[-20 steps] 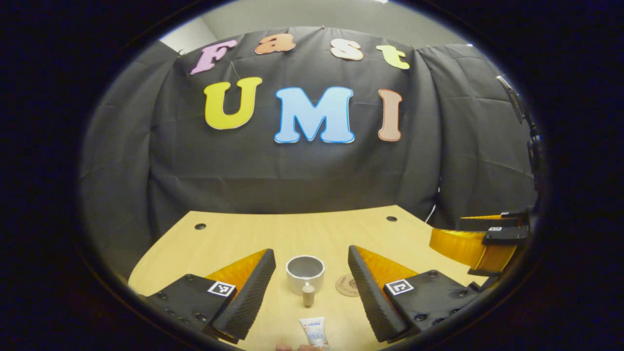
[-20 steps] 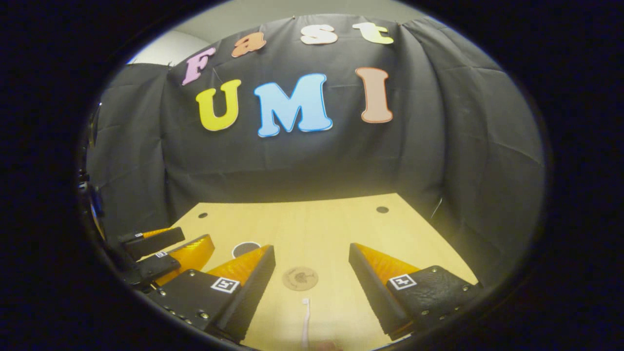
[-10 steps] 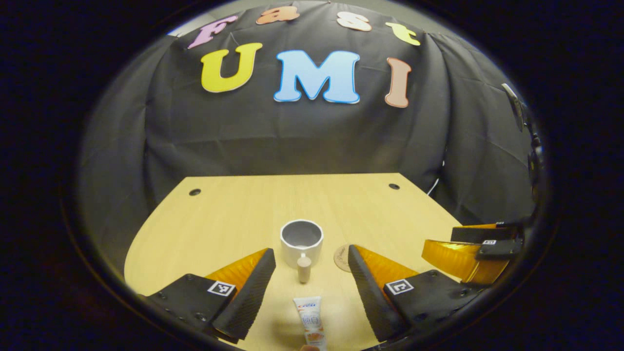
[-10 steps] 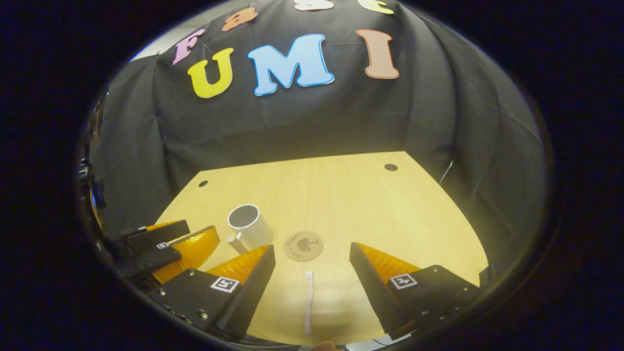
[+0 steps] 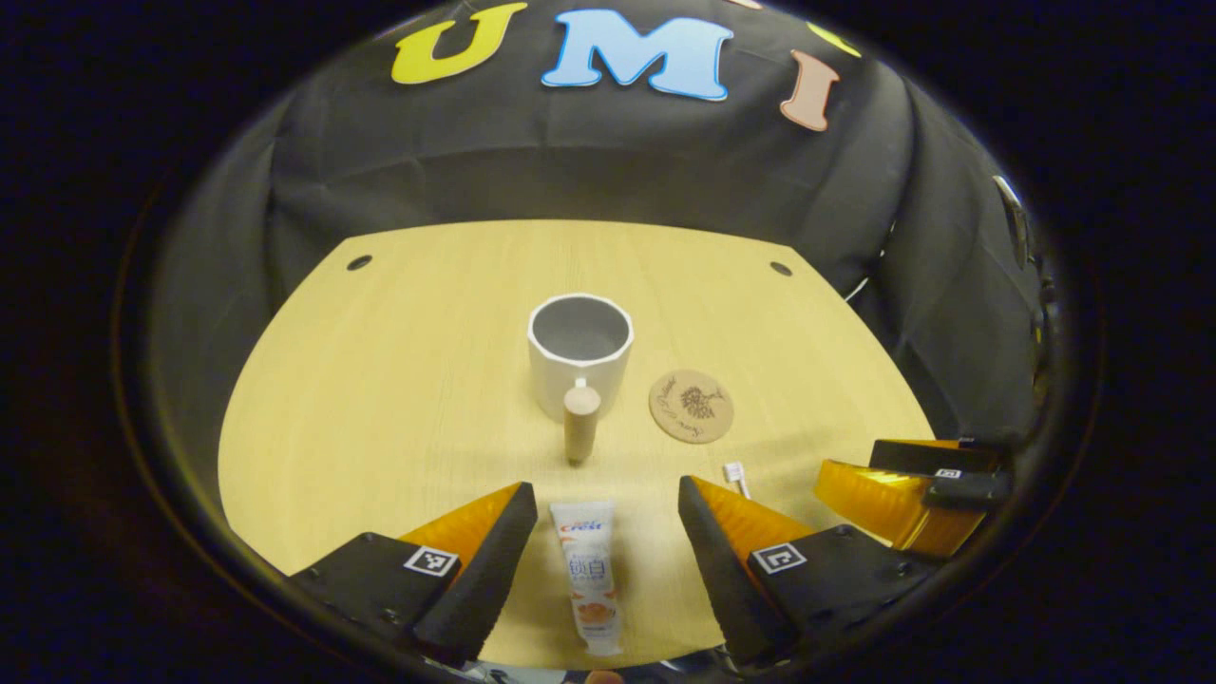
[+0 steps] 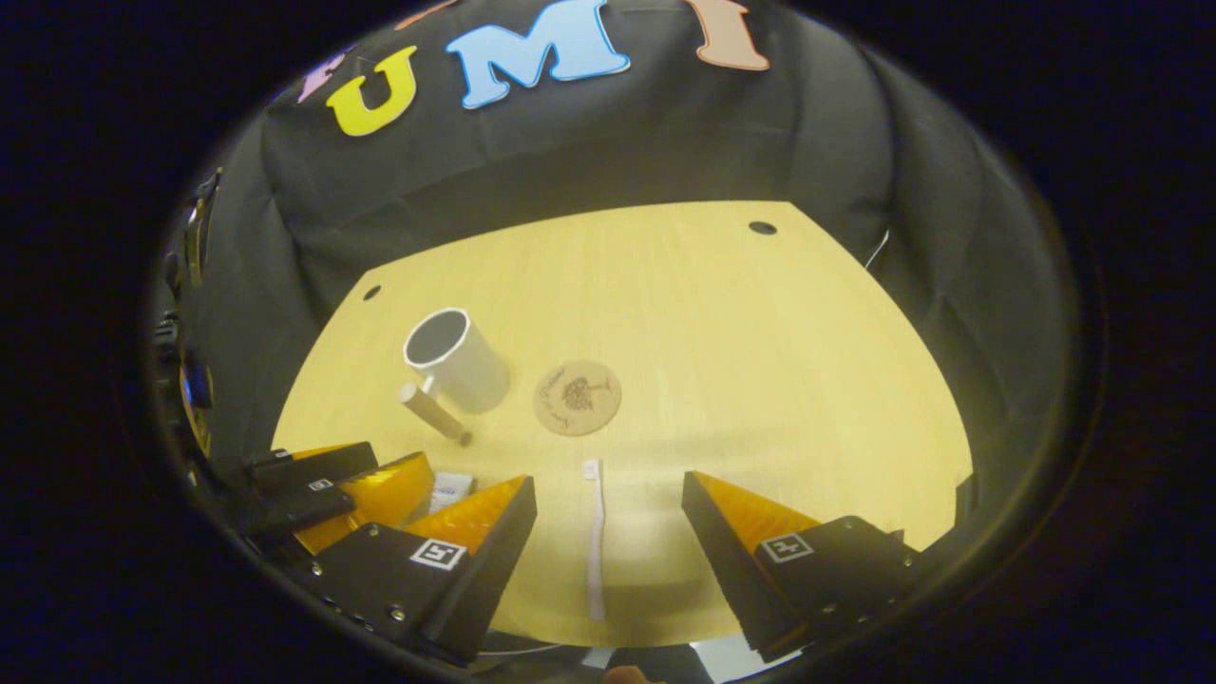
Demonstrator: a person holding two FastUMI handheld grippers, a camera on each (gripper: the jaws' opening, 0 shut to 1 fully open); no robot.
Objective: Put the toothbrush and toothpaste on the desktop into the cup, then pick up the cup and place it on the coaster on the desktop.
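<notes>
Both claws have tipped down toward the tabletop (image 5: 380, 380). Left claw (image 5: 608, 532), spread, straddles the toothpaste tube (image 5: 589, 570); right claw (image 6: 608, 532), spread, straddles the toothbrush (image 6: 595, 541). Cup (image 5: 579, 356) and coaster (image 5: 692, 406) lie ahead. Grasping appears imminent.

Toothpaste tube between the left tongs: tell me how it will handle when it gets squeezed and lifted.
The toothpaste tube lies flat on the desk, so it probably won't roll. It looks like a soft tube, so its body may dent under the left tongs. Small as it is, it is likely light.
</notes>
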